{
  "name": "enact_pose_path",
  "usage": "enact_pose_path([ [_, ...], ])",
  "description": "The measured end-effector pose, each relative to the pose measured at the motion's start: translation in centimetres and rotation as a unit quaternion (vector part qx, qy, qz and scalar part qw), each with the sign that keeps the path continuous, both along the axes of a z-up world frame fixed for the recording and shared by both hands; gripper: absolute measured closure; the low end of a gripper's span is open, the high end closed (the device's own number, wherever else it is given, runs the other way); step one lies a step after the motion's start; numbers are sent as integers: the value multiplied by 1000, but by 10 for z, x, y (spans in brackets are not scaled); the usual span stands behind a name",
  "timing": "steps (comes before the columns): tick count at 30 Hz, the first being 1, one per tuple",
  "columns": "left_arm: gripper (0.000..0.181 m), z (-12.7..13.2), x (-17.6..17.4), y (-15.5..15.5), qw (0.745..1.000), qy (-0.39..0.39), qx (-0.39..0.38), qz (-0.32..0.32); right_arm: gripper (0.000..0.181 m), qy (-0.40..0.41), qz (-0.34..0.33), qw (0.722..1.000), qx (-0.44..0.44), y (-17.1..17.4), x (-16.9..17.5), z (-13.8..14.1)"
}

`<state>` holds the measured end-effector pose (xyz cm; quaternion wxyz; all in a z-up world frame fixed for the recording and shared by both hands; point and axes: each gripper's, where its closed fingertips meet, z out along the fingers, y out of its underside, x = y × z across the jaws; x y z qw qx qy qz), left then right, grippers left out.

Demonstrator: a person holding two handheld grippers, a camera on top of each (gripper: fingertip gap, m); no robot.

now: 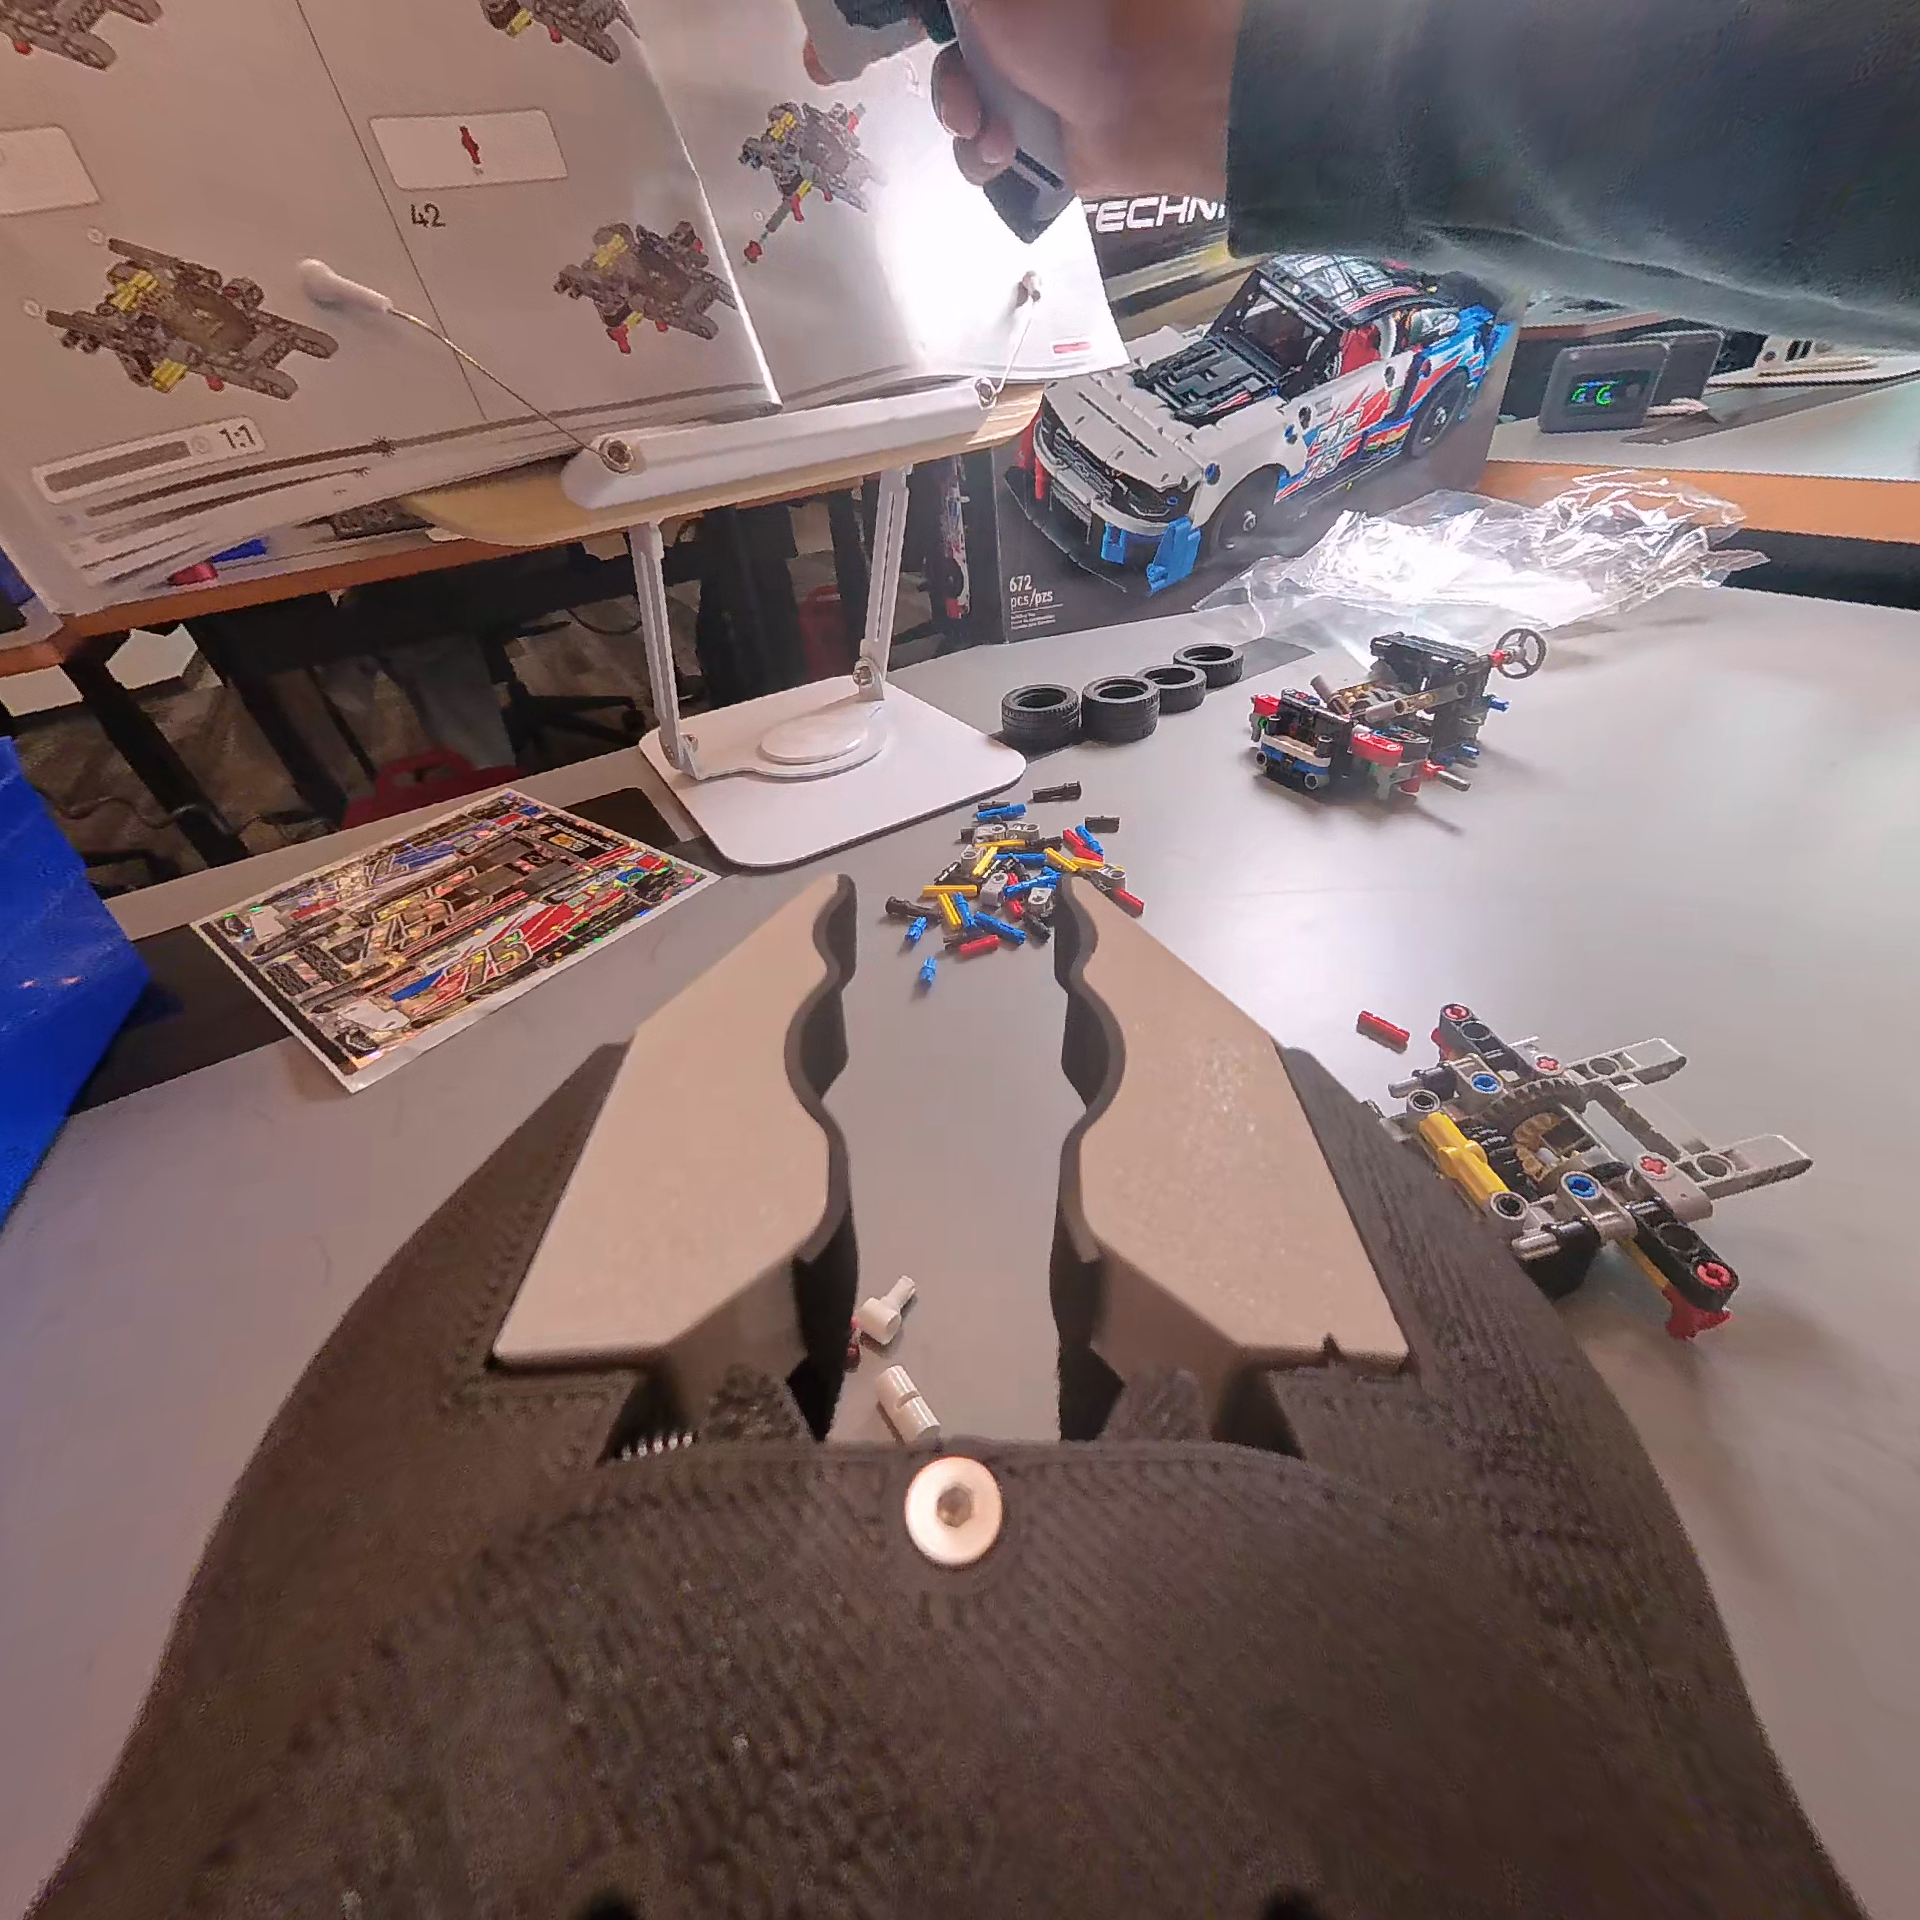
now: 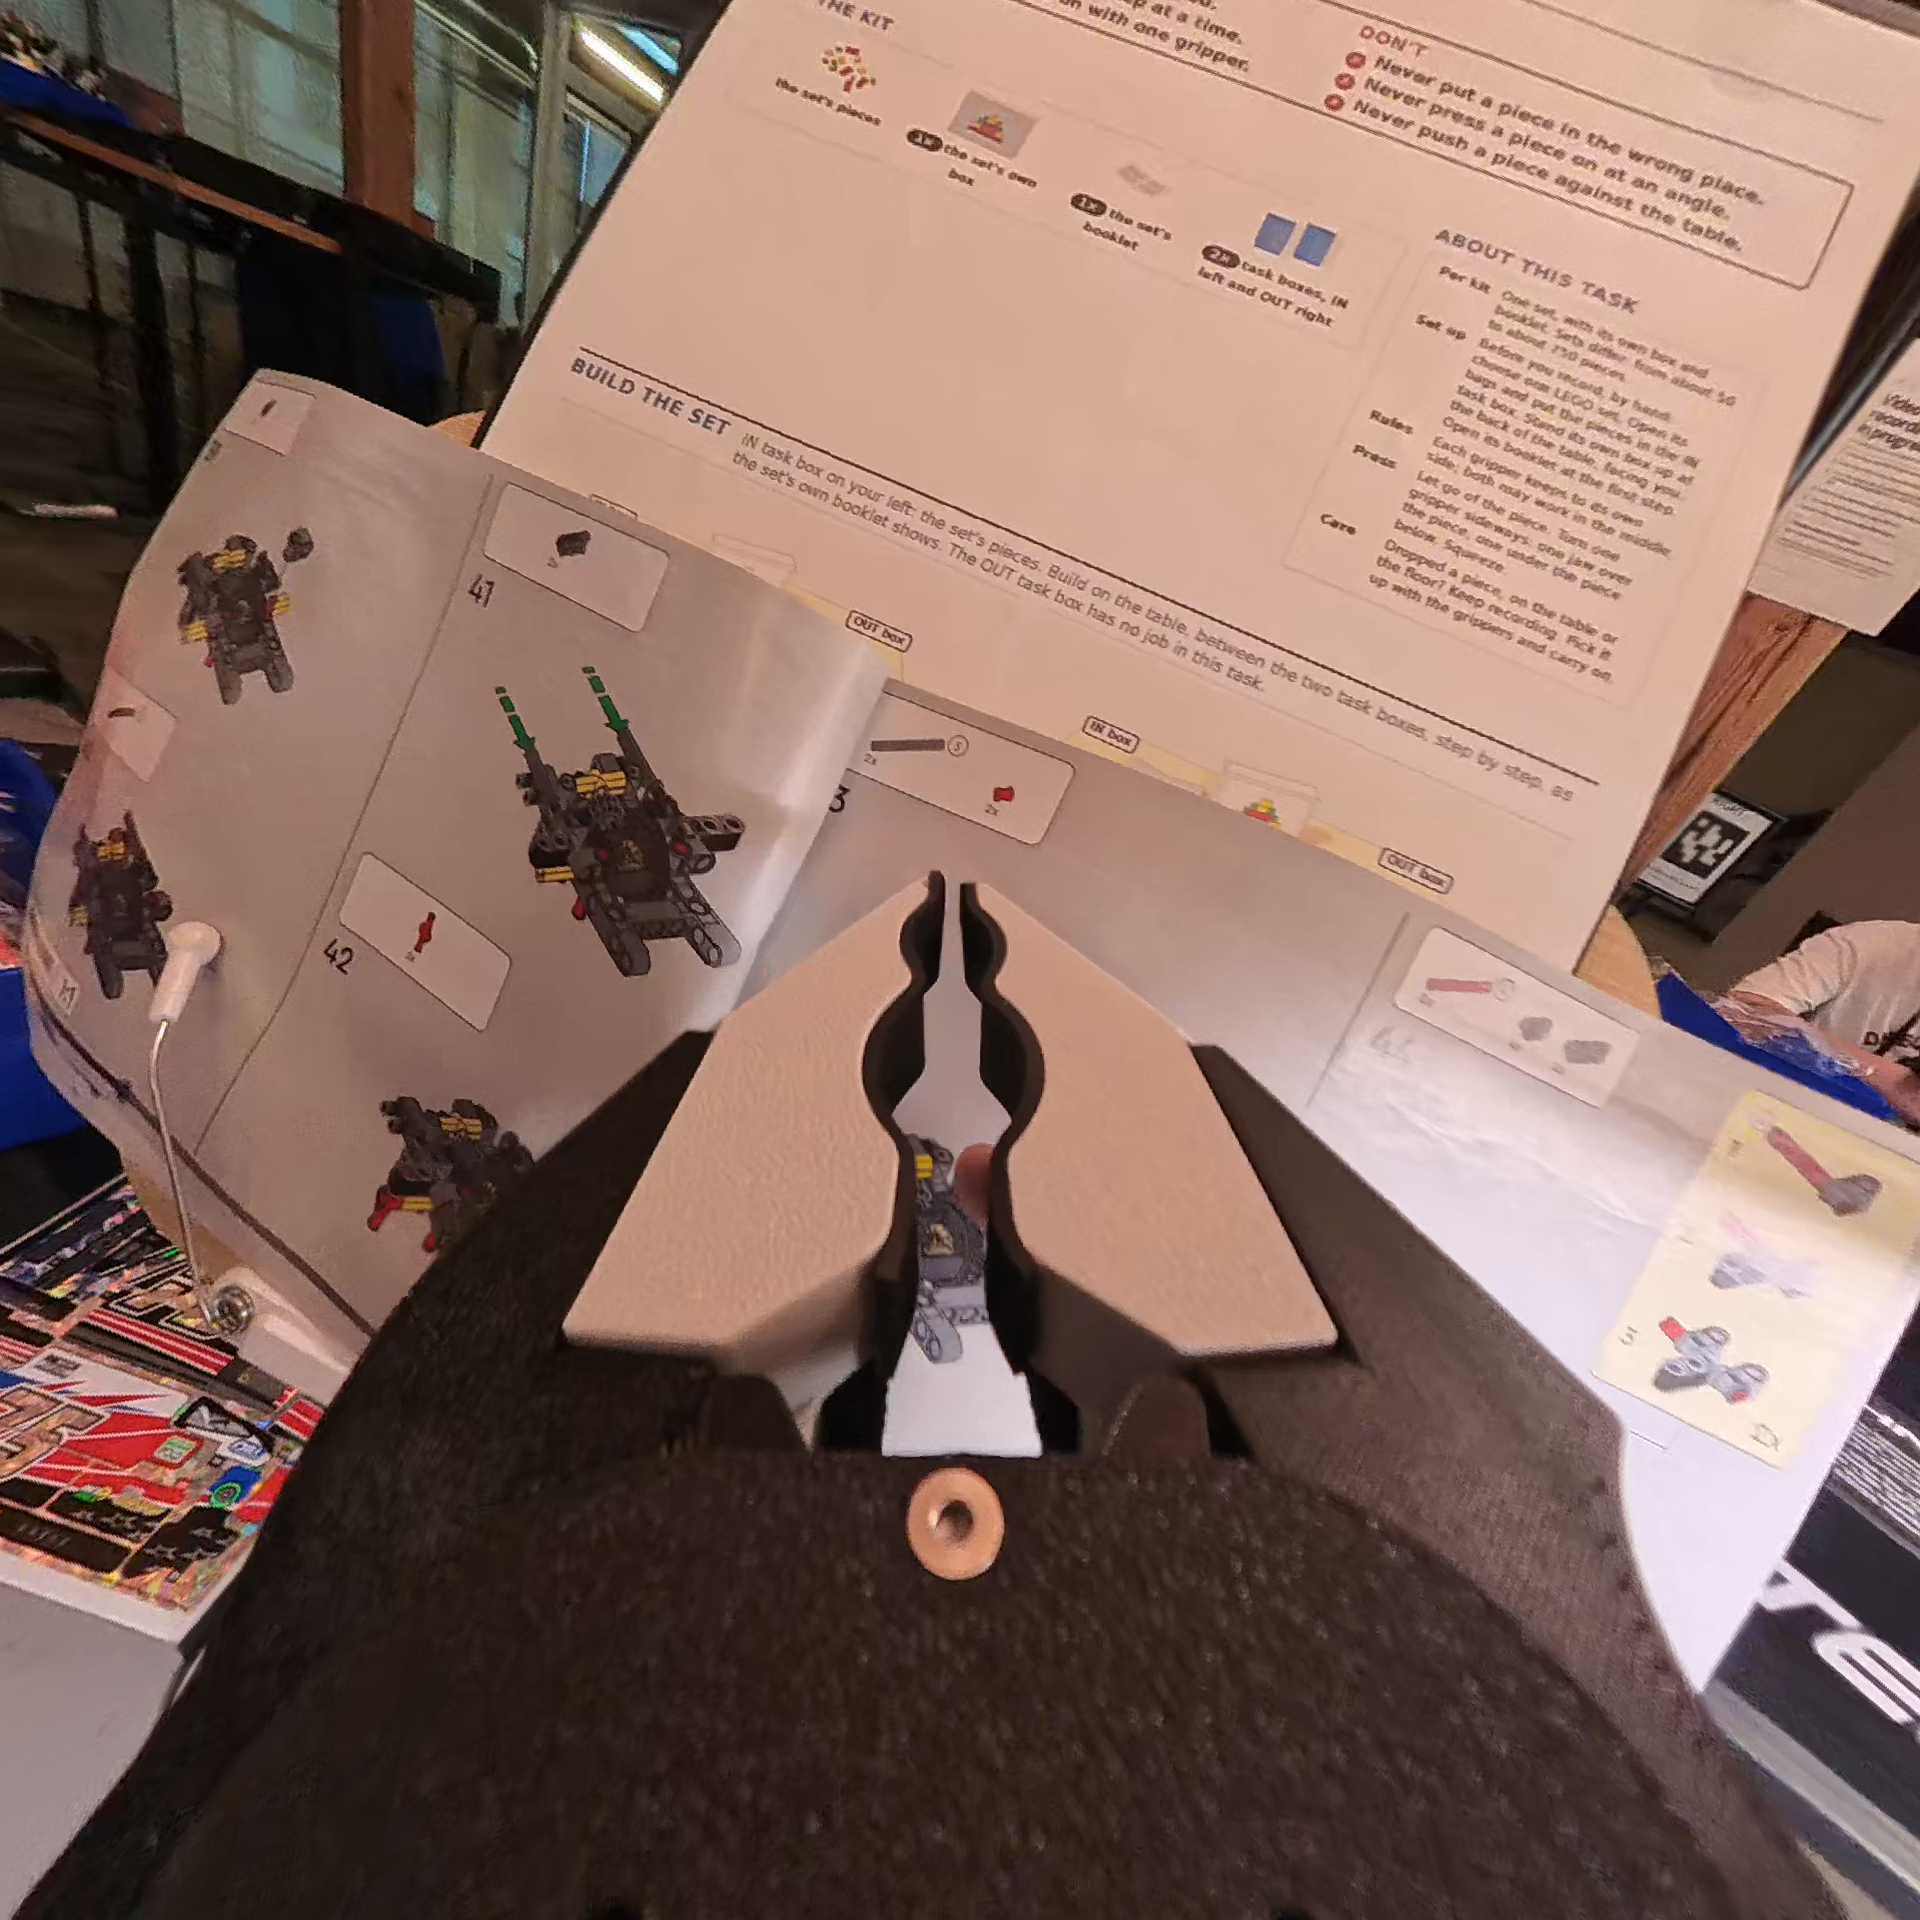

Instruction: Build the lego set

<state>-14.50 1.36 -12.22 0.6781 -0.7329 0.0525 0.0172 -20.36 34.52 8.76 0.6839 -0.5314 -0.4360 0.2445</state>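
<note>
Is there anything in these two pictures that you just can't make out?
- Right gripper: whether it pinches the booklet page; the right wrist view shows its fingertips nearly meeting in front of the paper.
- Loose pieces: too small in the left wrist view to sort by shape.
- Two white pins: partly hidden by the left gripper.
- Blue box: cut off by the left edge.

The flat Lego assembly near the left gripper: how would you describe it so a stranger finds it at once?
On the grey table, look just right of the open left gripper. The flat assembly lies there, light grey beams around a gear. Unlike the blockier assembly by the tyres, it has a yellow part.
</note>
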Motion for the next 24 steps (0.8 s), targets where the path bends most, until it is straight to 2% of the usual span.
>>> enact_pose_path([
  [1,145,0,0,0,1000,0,-1,1,180,-1,-1,1000,0,1,2,-1],
  [7,144,-2,-3,0,1000,-5,-4,7,176,0,-4,1000,0,2,19,-4],
  [11,145,0,-7,-1,1000,2,-2,16,176,7,6,1000,0,-16,38,-6],
  [14,145,6,-15,-4,1000,-2,4,29,175,28,42,999,-16,-53,60,-7],
  [17,147,16,-23,-8,999,-4,20,43,175,40,89,995,-30,-106,89,-19],
  [20,149,31,-32,-14,998,-6,35,49,175,33,130,989,-55,-160,124,-46],
  [24,148,45,-40,-21,999,-24,15,25,175,14,164,980,-111,-218,173,-96],
])
